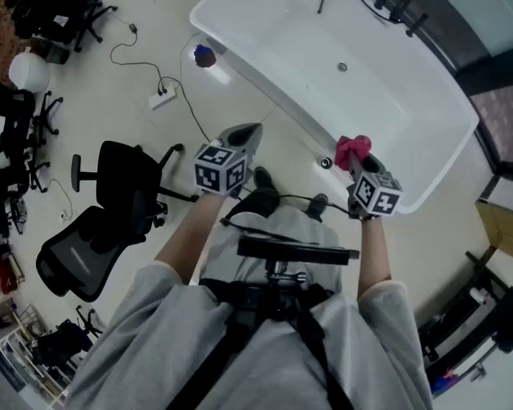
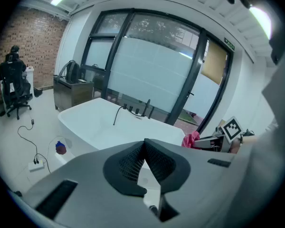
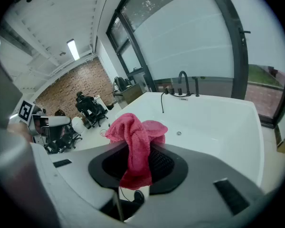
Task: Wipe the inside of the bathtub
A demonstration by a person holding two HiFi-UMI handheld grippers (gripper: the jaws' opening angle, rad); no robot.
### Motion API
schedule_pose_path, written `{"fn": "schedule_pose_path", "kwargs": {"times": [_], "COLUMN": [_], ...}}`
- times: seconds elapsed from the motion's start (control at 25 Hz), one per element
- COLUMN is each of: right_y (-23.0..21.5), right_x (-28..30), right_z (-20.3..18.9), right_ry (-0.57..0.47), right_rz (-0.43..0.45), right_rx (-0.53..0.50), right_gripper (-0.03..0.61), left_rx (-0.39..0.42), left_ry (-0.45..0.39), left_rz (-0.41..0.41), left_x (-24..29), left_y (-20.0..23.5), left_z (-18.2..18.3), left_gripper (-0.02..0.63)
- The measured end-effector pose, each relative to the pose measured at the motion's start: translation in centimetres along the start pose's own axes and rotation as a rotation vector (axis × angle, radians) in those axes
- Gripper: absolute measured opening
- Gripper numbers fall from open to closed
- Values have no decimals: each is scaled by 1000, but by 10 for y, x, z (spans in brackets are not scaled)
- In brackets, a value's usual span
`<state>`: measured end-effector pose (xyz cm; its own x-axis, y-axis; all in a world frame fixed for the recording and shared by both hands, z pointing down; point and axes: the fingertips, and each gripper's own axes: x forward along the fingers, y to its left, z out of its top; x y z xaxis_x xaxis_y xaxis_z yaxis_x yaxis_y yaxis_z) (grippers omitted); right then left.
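- Currently we judge the step in hand to be the approach: the pink cloth [image 3: 135, 137] has not yet met the inside of the bathtub [image 1: 308, 49].
- We find the bathtub directly ahead of us, its long side running from upper left to lower right in the head view. The drain [image 1: 342, 67] is in its floor and the faucet [image 1: 385, 2] is on the far rim.
- We read the right gripper [image 3: 138, 156] as clamped on the cloth. The jaws pinch its middle, a bunched fold stands above them, and a tail hangs below.
- We read the left gripper [image 2: 145, 148] as closed at the tips with nothing between the pads.
- We hold both forearms forward from the body, sleeves drawn back toward the elbows.
- We carry the right gripper near the tub's near rim, toward its right end. The left gripper hangs over the floor [image 1: 154, 58], just short of the tub's outer wall.
- To wipe well, we advise lowering the right gripper over the rim until the bunched fold presses flat on the inner wall.
- We advise long overlapping strokes from the near wall toward the drain, with only cloth touching the enamel and never the jaw tips.
- We advise holding the left gripper clear of the tub so it does not obstruct the strokes.
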<state>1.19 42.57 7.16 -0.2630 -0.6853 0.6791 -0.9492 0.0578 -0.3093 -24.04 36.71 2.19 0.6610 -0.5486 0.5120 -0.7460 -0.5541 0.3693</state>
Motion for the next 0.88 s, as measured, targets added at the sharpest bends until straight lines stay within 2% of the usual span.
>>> {"fn": "schedule_pose_path", "kwargs": {"times": [0.28,0.6,0.88], "right_y": [32,51,56], "right_x": [42,72,93], "right_z": [24,41,62], "right_ry": [-35,-38,-13], "right_rz": [-30,-65,-50], "right_rx": [-23,-42,-86], "right_gripper": [106,107,106], "left_rx": [33,43,26], "left_ry": [32,37,44], "left_rz": [-59,-126,-142], "left_x": [7,12,26], "left_y": [49,77,91], "left_z": [10,20,30], "left_gripper": [5,5,5]}}
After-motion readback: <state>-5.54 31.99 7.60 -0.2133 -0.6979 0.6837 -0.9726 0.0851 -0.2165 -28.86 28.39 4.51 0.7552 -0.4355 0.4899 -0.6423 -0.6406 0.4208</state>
